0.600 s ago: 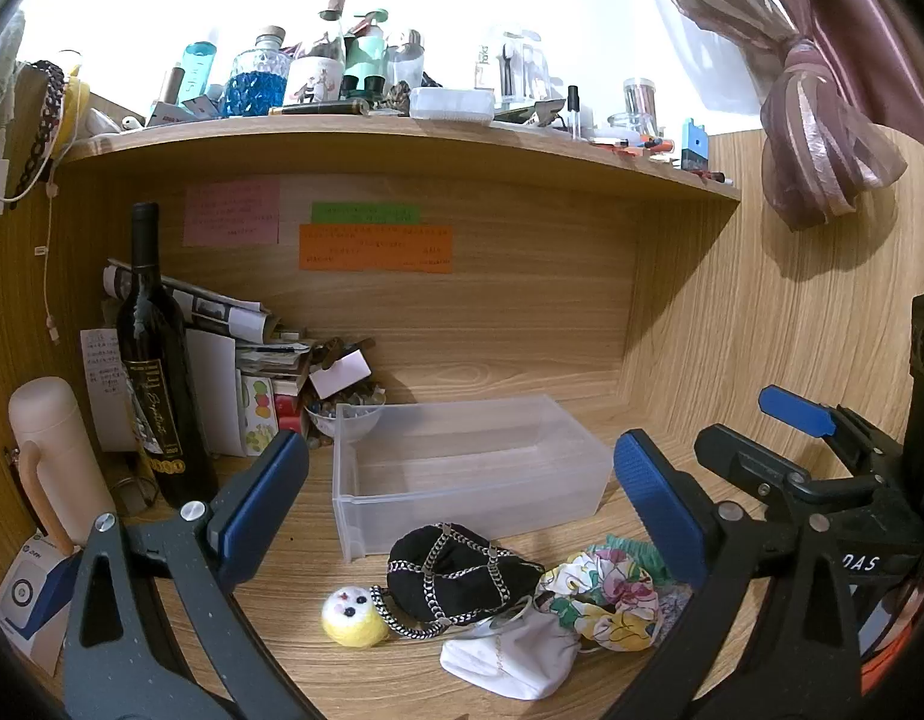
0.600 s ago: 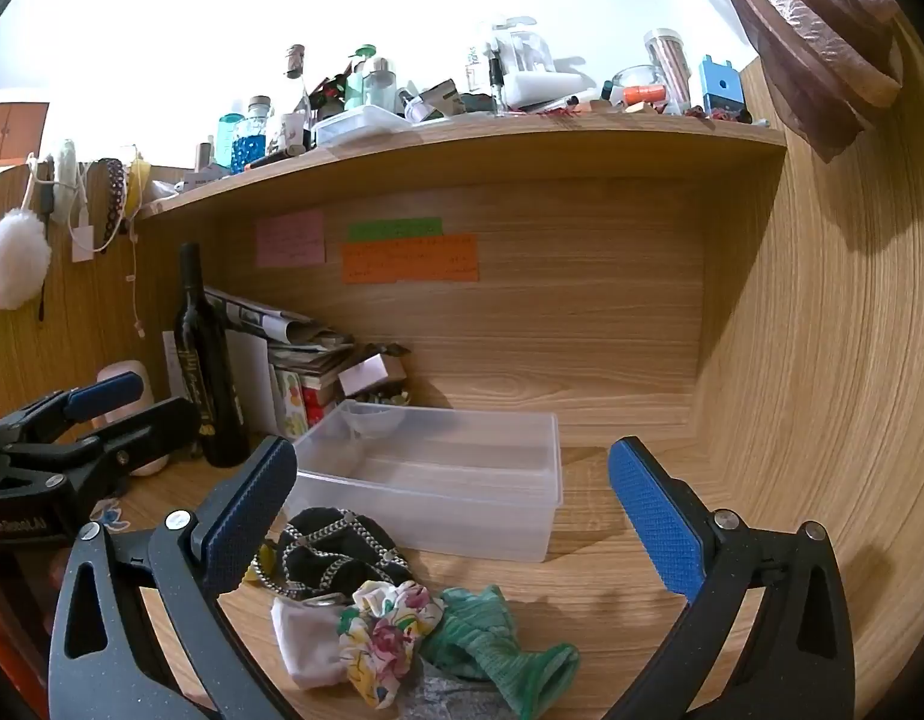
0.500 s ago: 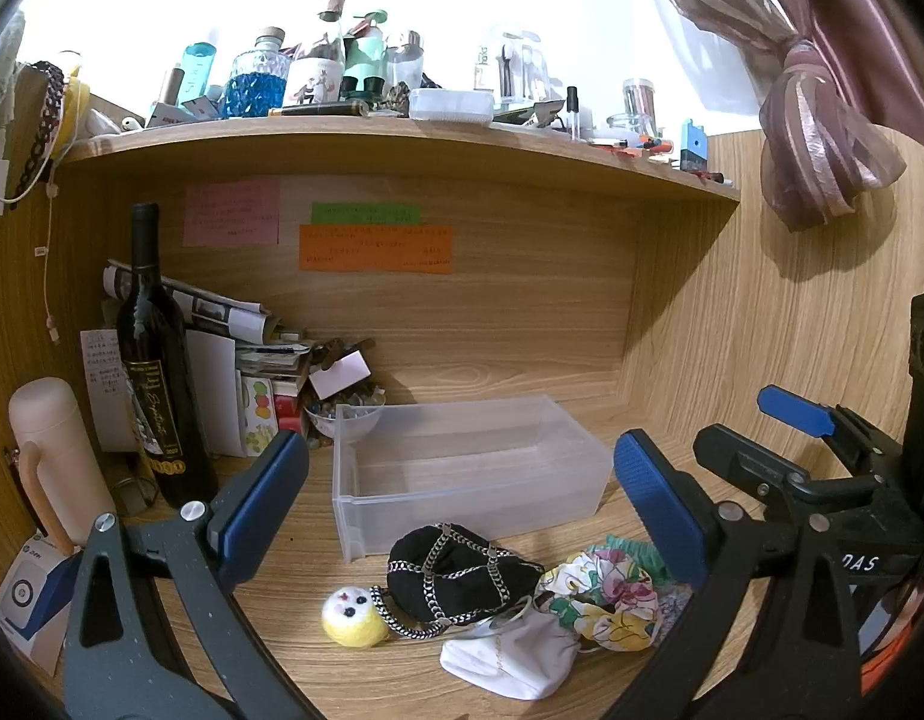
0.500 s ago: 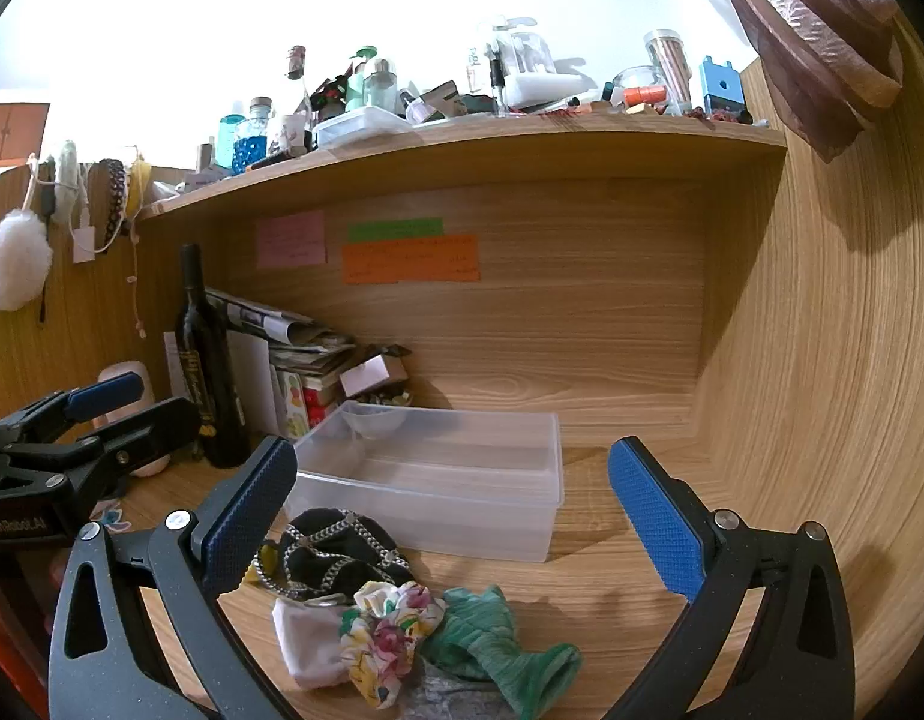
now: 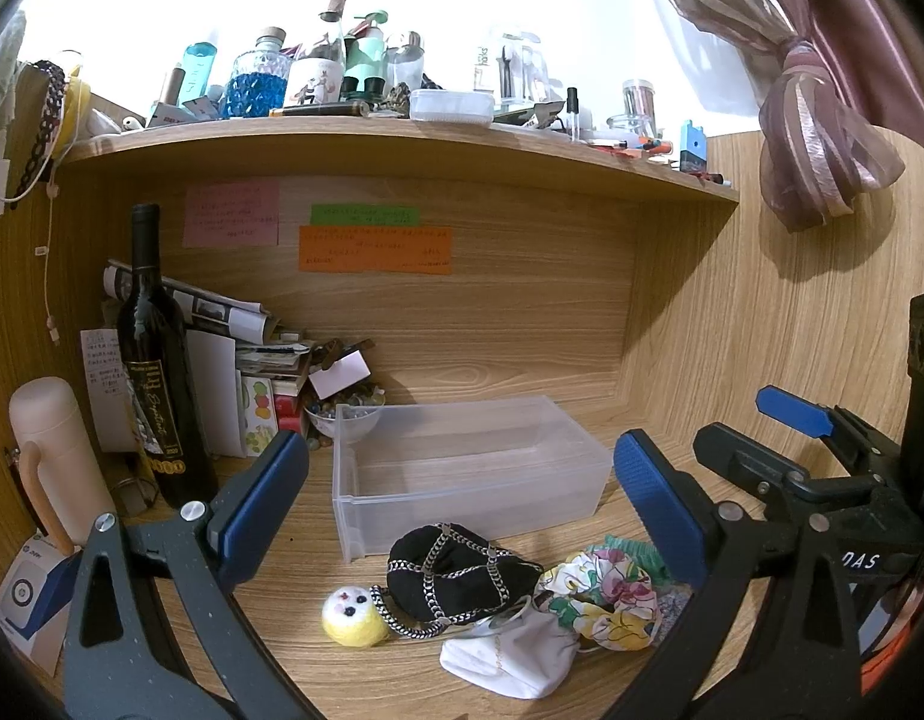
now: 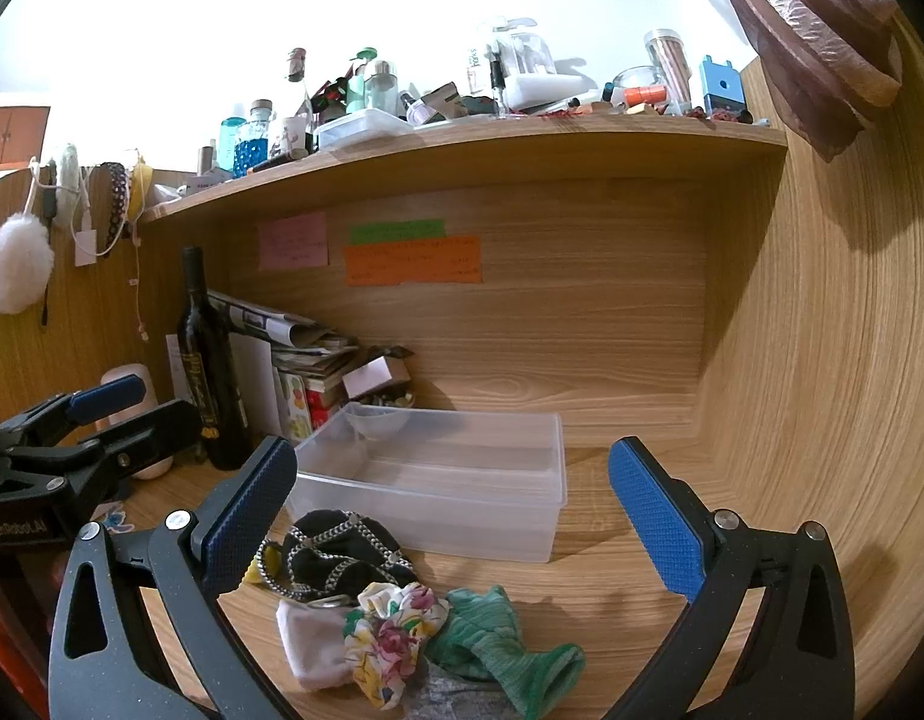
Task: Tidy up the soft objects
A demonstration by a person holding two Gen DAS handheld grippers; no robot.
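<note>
before me the wooden table [image 5: 570, 684] carries a clear bin [image 5: 468, 468]; soft things [image 5: 492, 588] lie just before it, a wine bottle [image 5: 156, 372] stands to its left.

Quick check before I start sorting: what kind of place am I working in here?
Probably a home desk nook: a wooden desk under a cluttered shelf of bottles, sticky notes on the back panel, a tied curtain beside it.

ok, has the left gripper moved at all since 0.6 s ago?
No. In its own wrist view the clear bin and wine bottle sit at the same places between the left gripper fingers as before.
</note>
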